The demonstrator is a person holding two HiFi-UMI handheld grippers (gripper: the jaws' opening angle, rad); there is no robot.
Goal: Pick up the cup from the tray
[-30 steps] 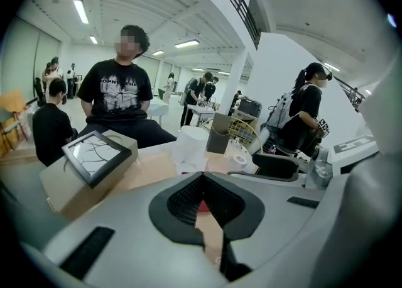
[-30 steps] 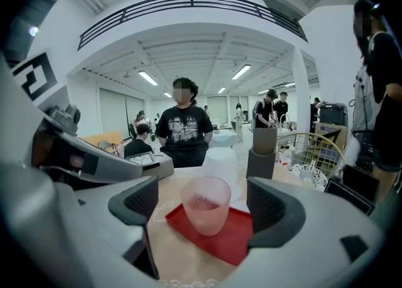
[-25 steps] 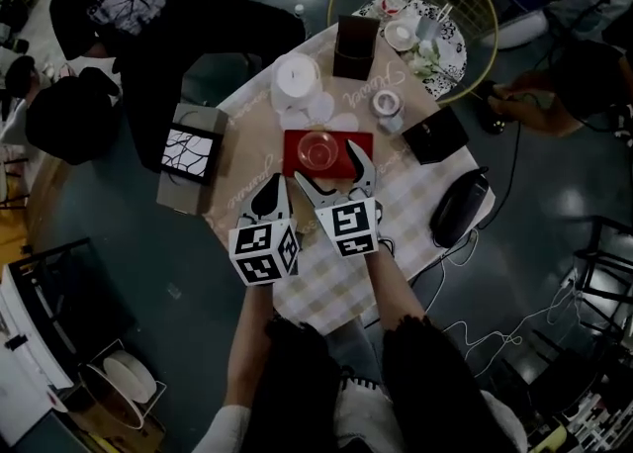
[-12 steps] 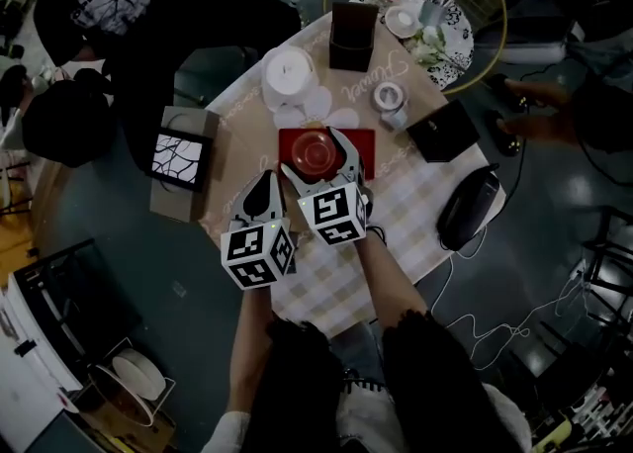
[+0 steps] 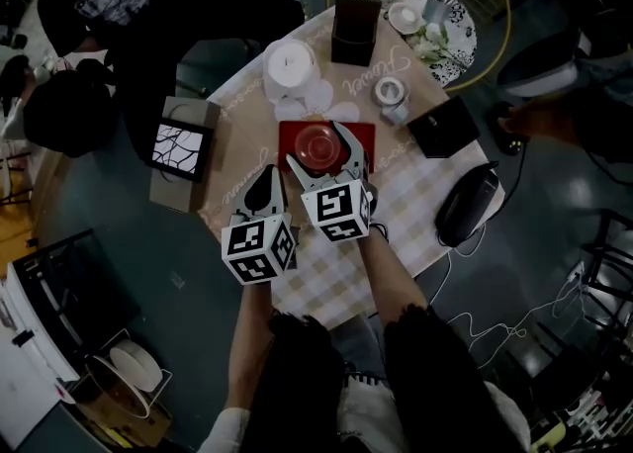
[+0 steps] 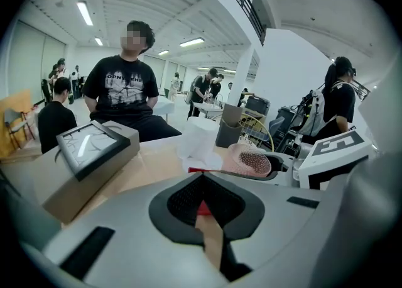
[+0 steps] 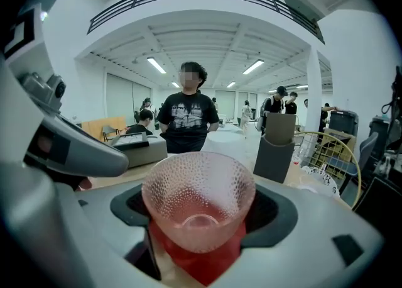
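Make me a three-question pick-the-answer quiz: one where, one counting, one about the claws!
1. Where does the clear dimpled glass cup stand?
A) on the red square tray
B) in a bucket
C) on a chair
2. How many grippers with marker cubes show in the head view?
A) one
B) two
C) four
3. The right gripper's jaws are:
A) shut, empty
B) apart, around the cup
C) clamping the tray
Answers: 1 A, the tray lies under it. 2 B, the left gripper and the right. 3 B, gaps show beside the cup; the jaws have just been closing.
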